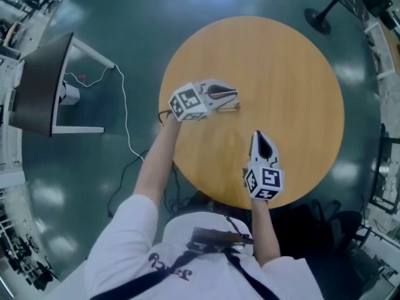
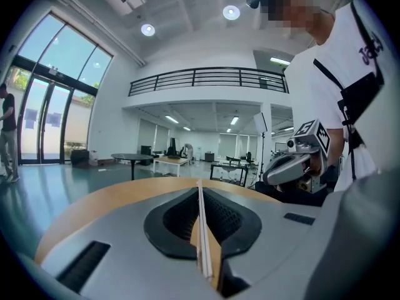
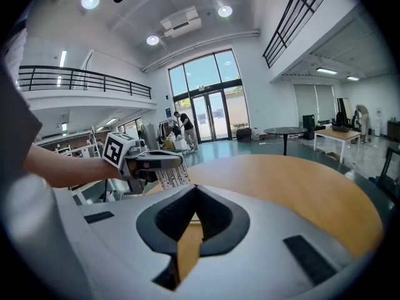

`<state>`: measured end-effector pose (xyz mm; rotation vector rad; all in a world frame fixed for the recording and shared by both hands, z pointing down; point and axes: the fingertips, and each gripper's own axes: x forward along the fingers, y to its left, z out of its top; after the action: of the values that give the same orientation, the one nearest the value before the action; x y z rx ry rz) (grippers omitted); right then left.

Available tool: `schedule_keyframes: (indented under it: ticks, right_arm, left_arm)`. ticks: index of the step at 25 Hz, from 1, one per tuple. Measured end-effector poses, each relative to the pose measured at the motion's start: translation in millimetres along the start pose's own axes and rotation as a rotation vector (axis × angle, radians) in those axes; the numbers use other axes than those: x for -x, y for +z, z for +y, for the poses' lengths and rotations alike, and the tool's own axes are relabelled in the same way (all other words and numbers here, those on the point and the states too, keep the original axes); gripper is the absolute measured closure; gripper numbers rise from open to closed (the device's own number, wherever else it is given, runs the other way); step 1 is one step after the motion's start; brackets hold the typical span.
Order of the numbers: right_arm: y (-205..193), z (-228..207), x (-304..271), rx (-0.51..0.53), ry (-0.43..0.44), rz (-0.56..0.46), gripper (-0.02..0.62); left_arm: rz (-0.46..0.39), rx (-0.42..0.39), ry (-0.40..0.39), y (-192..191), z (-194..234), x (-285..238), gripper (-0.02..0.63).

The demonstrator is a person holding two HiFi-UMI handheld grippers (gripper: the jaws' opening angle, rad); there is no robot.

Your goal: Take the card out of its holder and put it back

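My left gripper [image 1: 236, 95] hovers over the left part of the round wooden table [image 1: 300, 74]. It is shut on a thin white card [image 2: 203, 242], seen edge-on between its pads. From the right gripper view the card [image 3: 170, 176] carries rows of black print and hangs below the left gripper [image 3: 181, 161]. I cannot tell whether a holder is around it. My right gripper [image 1: 255, 134] is nearer the table's front edge and points toward the left one. Its fingertips meet, and nothing shows between them [image 3: 195, 187]. A gap lies between the two grippers.
A dark screen on a white stand [image 1: 37, 86] sits on the floor to the left, with a white cable [image 1: 125, 124] running toward the table. A black stand base [image 1: 319, 17] is beyond the table. Other tables and two people stand far off in the hall.
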<state>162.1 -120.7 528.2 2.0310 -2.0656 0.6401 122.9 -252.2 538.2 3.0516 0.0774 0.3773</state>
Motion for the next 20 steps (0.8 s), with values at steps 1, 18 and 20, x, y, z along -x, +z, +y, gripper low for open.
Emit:
schedule_keyframes:
  ticks: [1,18,20]
  right_arm:
    - [3.6,3.2,0.8,0.006,0.002,-0.007,0.572]
    - [87.8,57.0,26.0,0.058,0.037,-0.276,0.572]
    - [98.8,67.5,32.6,0.068,0.053,-0.305,0.572]
  left_arm:
    - [-0.007,-0.001,0.015,5.1,0.6,3.8,0.578]
    - [-0.011,0.022,0.431,79.4,-29.1,93.2,0.578]
    - [-0.01,0.012,0.502,97.4,-36.7,108.7,0.578]
